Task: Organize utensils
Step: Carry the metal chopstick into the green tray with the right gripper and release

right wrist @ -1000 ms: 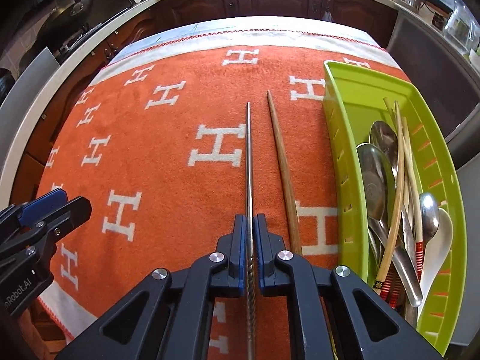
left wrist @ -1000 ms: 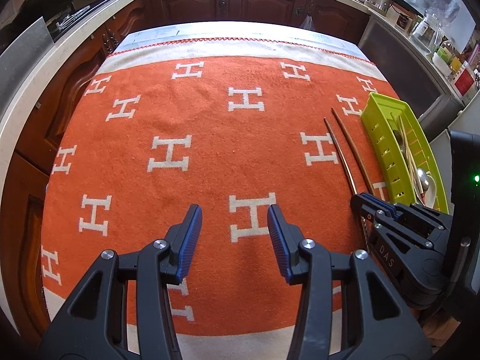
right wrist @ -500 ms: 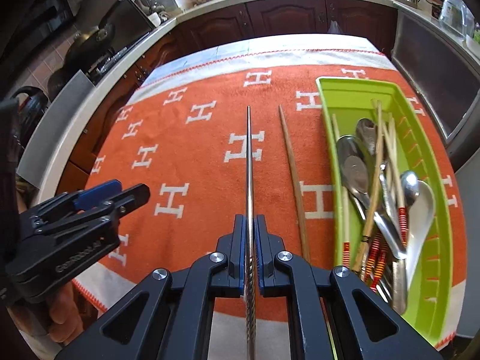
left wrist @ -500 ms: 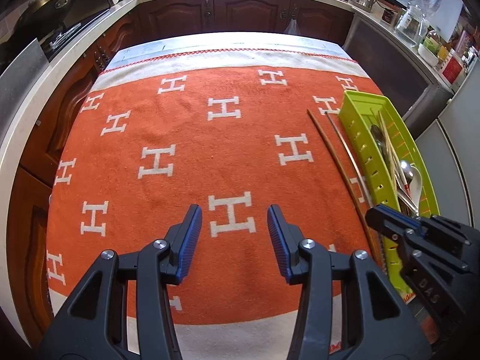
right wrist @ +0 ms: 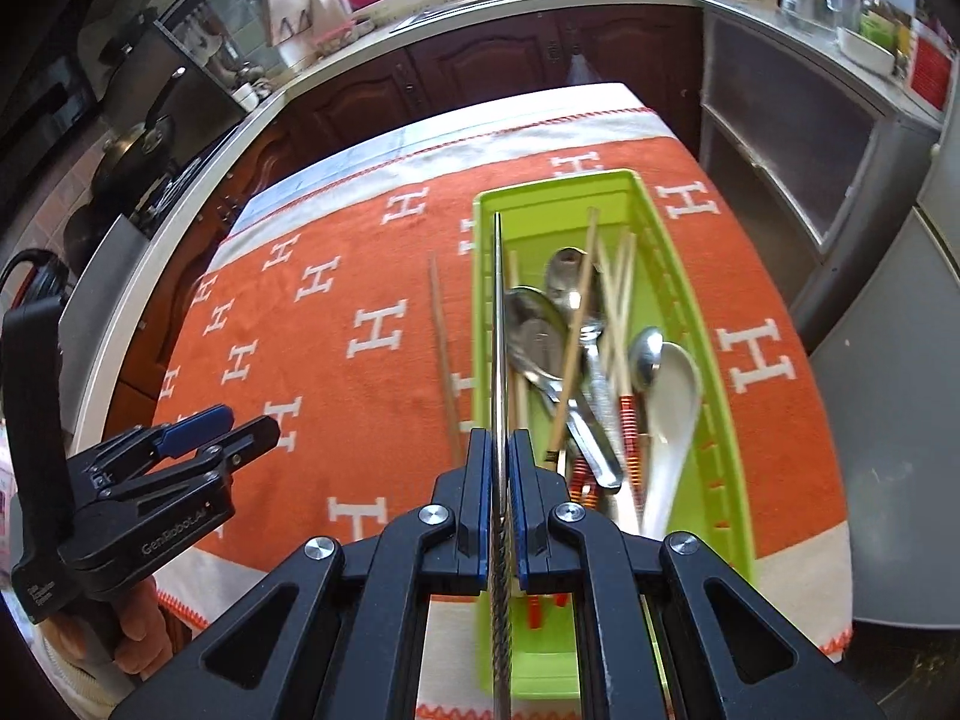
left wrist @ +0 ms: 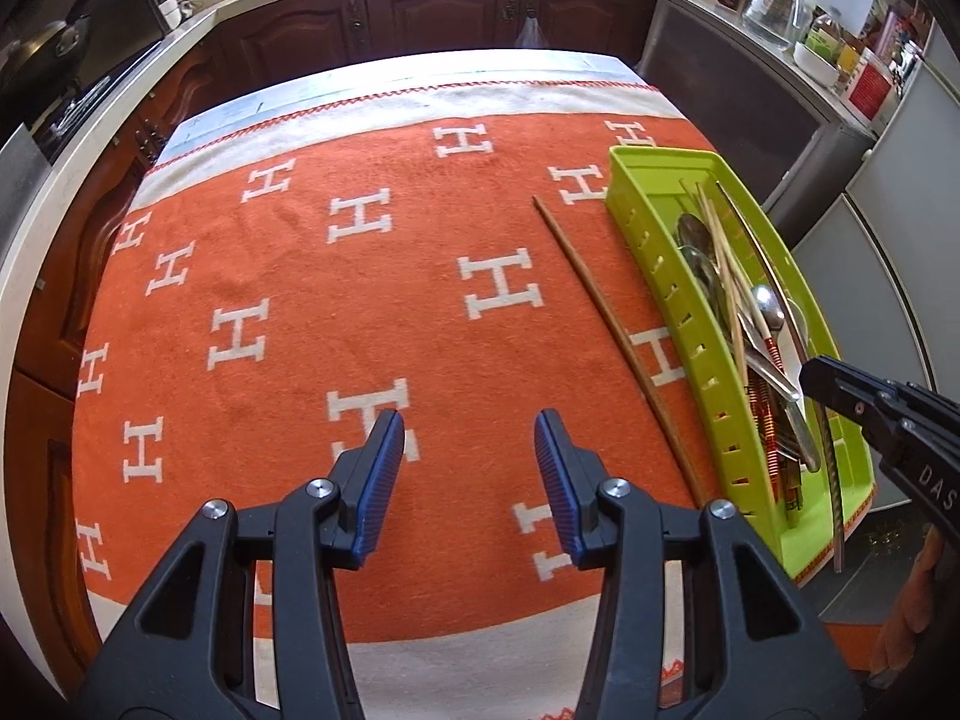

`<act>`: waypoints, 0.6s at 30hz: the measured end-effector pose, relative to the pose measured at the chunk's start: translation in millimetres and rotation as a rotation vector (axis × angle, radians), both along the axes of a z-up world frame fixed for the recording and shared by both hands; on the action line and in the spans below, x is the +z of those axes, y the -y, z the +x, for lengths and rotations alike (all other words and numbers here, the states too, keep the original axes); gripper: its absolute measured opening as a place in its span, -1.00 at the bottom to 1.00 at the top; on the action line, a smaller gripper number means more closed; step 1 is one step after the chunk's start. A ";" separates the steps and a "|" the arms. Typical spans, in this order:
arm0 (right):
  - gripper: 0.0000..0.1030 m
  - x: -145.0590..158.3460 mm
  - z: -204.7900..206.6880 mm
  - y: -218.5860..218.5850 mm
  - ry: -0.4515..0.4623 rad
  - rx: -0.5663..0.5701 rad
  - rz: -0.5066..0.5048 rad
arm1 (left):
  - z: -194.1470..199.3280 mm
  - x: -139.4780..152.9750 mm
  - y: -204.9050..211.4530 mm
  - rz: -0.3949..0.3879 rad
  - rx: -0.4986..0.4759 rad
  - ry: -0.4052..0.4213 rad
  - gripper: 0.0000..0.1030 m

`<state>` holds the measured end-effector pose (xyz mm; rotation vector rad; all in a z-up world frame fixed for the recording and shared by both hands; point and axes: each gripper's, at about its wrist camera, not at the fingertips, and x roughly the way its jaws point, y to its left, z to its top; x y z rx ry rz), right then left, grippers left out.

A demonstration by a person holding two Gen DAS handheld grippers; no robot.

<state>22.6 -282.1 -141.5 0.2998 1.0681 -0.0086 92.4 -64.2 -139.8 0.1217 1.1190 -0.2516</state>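
Orange-clothed surface (left wrist: 288,300) now bare of the metal chopstick (right wrist: 497,324) — lifted off the cloth and carried right, over the near-left part of the green tray (right wrist: 714,420). Pinched between the pressed-together pads of the right hand-held gripper (right wrist: 497,456); left hand-held gripper (left wrist: 465,456) spread, holding nothing. Probably ready for release into the tray — wooden chopstick (left wrist: 606,324) left on the cloth just beside the tray, next to collect.
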 end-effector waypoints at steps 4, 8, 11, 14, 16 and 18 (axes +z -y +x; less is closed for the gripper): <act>-0.90 -0.5 0.1 16.8 0.003 -0.029 -0.012 | 1.0 0.7 14.0 0.014 -0.028 0.005 -0.19; -0.89 -3.0 11.2 26.8 0.010 -0.053 -0.050 | 5.1 1.0 25.9 0.016 -0.043 0.004 -0.19; -0.89 -2.3 21.6 38.7 0.014 -0.074 -0.063 | 8.5 0.8 33.9 0.020 -0.049 0.005 -0.19; -0.82 0.7 31.8 49.2 0.031 -0.090 -0.067 | 12.7 0.2 39.4 0.024 -0.052 0.004 -0.19; -0.62 3.2 35.7 51.8 0.044 -0.098 -0.088 | 15.1 0.2 41.8 0.025 -0.052 0.005 -0.18; -0.37 7.4 36.6 53.6 0.067 -0.099 -0.102 | 17.8 0.3 44.3 0.027 -0.051 0.006 -0.19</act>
